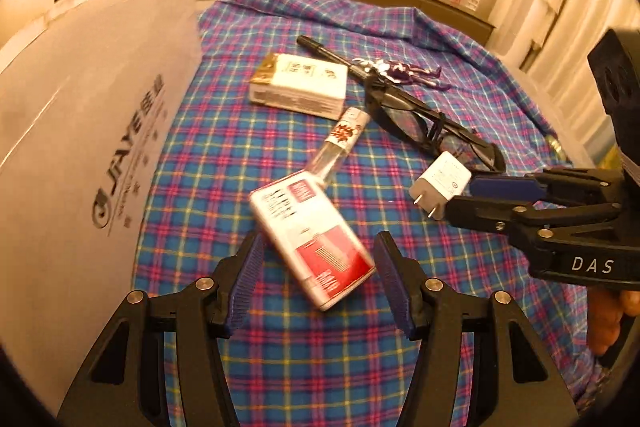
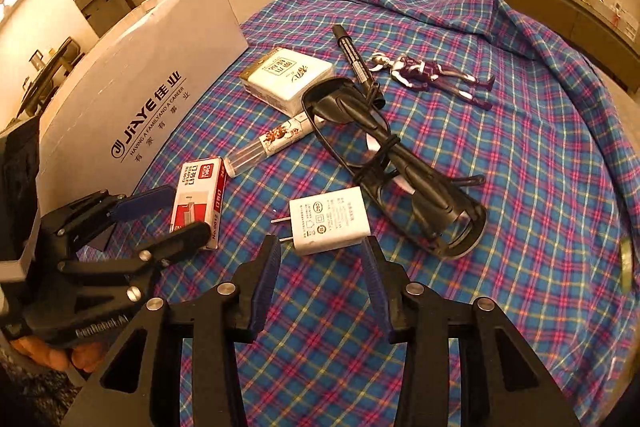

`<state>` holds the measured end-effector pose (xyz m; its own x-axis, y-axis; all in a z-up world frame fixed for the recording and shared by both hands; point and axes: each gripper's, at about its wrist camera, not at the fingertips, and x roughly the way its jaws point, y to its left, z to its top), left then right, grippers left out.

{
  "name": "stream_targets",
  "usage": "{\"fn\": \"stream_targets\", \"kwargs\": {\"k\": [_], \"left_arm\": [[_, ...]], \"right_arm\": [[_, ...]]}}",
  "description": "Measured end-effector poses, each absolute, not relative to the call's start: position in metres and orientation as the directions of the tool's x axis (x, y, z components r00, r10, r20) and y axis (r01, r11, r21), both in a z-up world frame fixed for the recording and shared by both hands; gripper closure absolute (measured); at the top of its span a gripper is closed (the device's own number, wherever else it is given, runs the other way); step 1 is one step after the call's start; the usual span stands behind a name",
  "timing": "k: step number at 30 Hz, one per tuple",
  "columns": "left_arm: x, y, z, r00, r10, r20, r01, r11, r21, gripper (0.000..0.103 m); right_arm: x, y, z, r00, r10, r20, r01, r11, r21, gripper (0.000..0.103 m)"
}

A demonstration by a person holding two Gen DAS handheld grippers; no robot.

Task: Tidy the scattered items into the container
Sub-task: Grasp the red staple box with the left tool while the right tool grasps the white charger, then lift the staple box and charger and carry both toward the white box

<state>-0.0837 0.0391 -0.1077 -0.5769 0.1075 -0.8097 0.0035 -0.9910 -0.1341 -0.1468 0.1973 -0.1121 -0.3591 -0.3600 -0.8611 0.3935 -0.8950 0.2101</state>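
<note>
Left tool (image 1: pixel 320 279) released astride staple box (image 1: pixel 312 239); right tool (image 2: pixel 320 275) released near charger (image 2: pixel 330 221).

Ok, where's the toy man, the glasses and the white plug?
Toy figure (image 2: pixel 430 71), right wrist view, on its purple chest.
Glasses (image 2: pixel 404 183), right wrist view, on the folded black arms.
White plug (image 2: pixel 328 221), right wrist view, on its printed face.

Dim, warm amber indoor light; strong fisheye bending with dark corners; slight motion blur nearby.
</note>
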Motion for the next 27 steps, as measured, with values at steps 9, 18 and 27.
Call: {"fn": "stream_targets", "kwargs": {"k": [9, 18, 27], "left_arm": [[-0.091, 0.036, -0.111, -0.586, -0.004, -0.811, 0.000, -1.000, 0.005, 0.064], [-0.074, 0.019, -0.098, -0.605, 0.090, -0.791, -0.051, -0.996, -0.074, 0.065], [-0.063, 0.025, -0.064, -0.650, 0.155, -0.744, -0.104, -0.988, -0.115, 0.065]], "right_arm": [[-0.157, 0.181, -0.122, -0.414, -0.343, -0.844, 0.390, -0.904, 0.176, 0.051], [-0.136, 0.190, -0.102, -0.398, -0.385, -0.833, 0.445, -0.875, 0.192, 0.052], [-0.128, 0.193, -0.065, -0.386, -0.498, -0.777, 0.502, -0.820, 0.276, 0.052]]}}
